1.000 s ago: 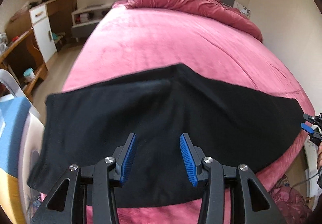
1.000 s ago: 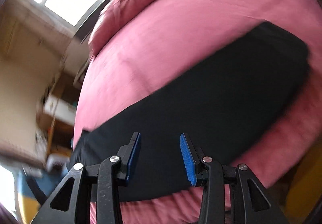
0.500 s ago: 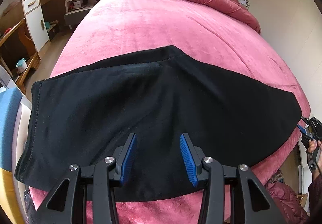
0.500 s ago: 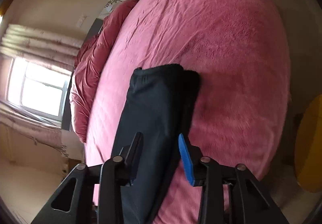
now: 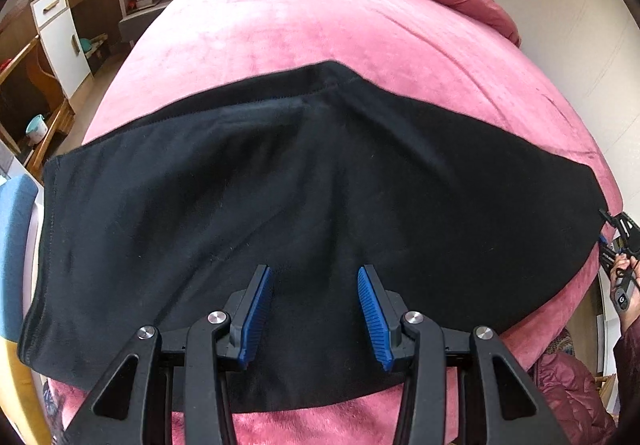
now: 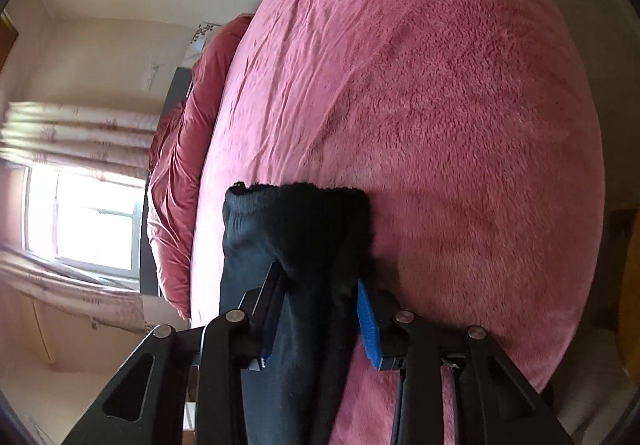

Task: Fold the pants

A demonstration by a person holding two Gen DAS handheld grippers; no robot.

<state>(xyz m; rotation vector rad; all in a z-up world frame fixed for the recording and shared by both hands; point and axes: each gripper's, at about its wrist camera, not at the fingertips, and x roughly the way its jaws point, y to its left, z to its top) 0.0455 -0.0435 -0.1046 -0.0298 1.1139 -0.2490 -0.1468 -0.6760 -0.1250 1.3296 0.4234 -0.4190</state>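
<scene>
The black pants (image 5: pixel 312 205) are lying spread flat across the near end of the pink bed (image 5: pixel 320 37), already halved lengthwise by the look of it, with one end hanging toward the bed's left edge and the other reaching its right edge. At that right end, the right tongs (image 6: pixel 320 309) are straddling the bunched cloth, blue pads on either side of it and seemingly touching it; whether they are pinching it firmly is not clear. The left tongs (image 5: pixel 316 313) are hovering apart and empty just above the middle of the fabric. The step in hand is probably taking hold of one end for the crosswise fold. Next, that end needs a firm clamp, then carrying over toward the opposite end.
</scene>
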